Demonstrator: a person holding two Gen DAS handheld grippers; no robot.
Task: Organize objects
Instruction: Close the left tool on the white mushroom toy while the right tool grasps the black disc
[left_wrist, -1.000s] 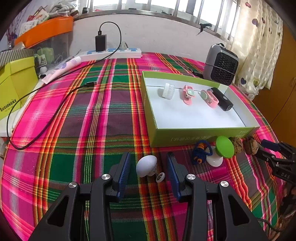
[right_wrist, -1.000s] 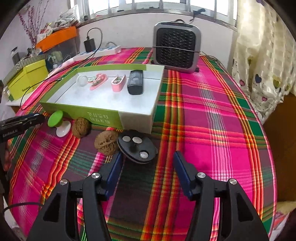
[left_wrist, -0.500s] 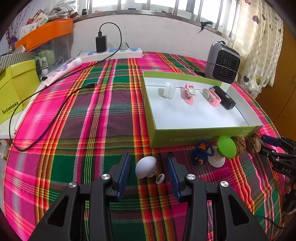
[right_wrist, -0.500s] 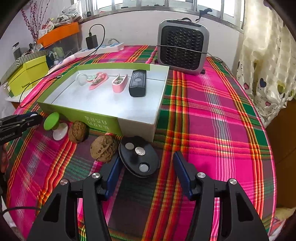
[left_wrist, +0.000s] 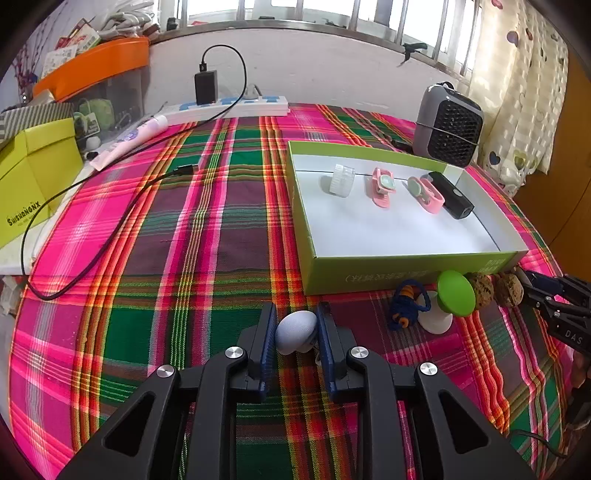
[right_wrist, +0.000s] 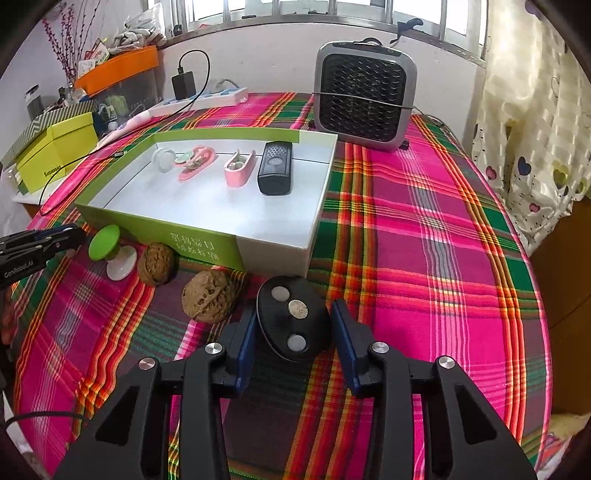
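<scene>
A green-walled tray (left_wrist: 369, 275) (right_wrist: 159, 236) holds a clear cap, two pink clips and a black device (right_wrist: 276, 168). My left gripper (left_wrist: 295, 326) is shut on a white mushroom-shaped knob (left_wrist: 295, 330) just in front of the tray. My right gripper (right_wrist: 293, 330) straddles a black oval disc (right_wrist: 291, 325) with three round inserts; the left pad touches it, the right pad stands slightly off. In front of the tray lie a green-topped knob (right_wrist: 110, 251) (left_wrist: 454, 295), two walnuts (right_wrist: 208, 295) (right_wrist: 157, 264) and a blue cord charm (left_wrist: 404, 302).
A grey fan heater (right_wrist: 364, 96) stands behind the tray. A power strip with charger (left_wrist: 221, 105) and a black cable (left_wrist: 92, 236) lie at the back left. Yellow boxes (left_wrist: 29, 177) sit off the table's left edge. The table has a plaid cloth.
My left gripper has closed its fingers onto the white knob. My right gripper has moved forward around the black disc and narrowed.
</scene>
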